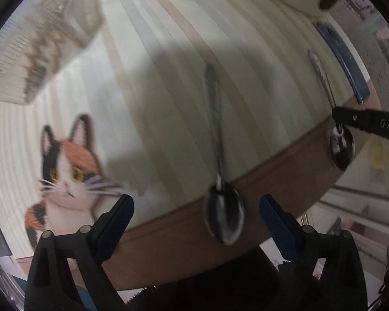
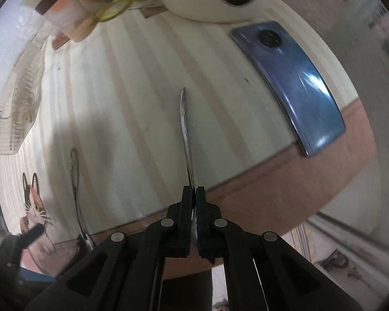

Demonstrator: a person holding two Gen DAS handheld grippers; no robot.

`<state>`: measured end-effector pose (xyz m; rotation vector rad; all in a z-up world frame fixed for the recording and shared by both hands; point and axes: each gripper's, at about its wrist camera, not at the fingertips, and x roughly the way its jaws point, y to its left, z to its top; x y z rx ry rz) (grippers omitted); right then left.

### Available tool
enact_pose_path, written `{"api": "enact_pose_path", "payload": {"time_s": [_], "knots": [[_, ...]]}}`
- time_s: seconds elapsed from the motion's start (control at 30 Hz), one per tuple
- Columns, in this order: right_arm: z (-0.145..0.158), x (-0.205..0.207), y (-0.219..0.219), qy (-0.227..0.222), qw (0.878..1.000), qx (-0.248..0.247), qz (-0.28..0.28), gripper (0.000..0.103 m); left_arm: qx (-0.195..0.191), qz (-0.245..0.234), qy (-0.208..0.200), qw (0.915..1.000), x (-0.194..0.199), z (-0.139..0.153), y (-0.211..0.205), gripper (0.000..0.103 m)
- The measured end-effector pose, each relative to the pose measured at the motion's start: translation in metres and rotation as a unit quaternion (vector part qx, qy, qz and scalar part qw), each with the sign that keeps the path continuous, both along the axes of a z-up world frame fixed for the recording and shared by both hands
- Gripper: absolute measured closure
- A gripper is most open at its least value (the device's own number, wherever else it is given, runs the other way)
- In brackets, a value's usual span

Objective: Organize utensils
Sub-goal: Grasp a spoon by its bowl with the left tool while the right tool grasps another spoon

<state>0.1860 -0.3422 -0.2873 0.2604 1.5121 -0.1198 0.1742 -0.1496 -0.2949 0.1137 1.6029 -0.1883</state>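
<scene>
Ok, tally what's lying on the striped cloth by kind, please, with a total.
Shiny metal spoons: 2, one between the open left gripper fingers, one clamped in the shut right gripper
Blue smartphone: 1
Clear plastic box: 1
Total: 4; blurred items at the far edge left out.

Glossy metal spoon (image 1: 224,215); striped cloth (image 1: 155,64)

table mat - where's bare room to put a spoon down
Free: the striped mat between the loose spoon and the held spoon. A narrower strip runs between that one and the phone. Crowded: the far edge by the white mug, and the clear box.
</scene>
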Motion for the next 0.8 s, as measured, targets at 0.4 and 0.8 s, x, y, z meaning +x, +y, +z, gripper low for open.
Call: {"api": "enact_pose_path", "payload": {"time_s": [0.4,0.8], "knots": [[-0.005,-0.011,-0.010,0.008,1.000,0.008,-0.007,0.096,0.018,0.009,-0.018,0.9996,-0.008,-0.007,0.016,0.070],[-0.007,0.000,0.080,0.014,0.993,0.059,0.097,0.097,0.017,0.176,-0.014,0.9841,-0.004,-0.016,0.133,0.071]]}}
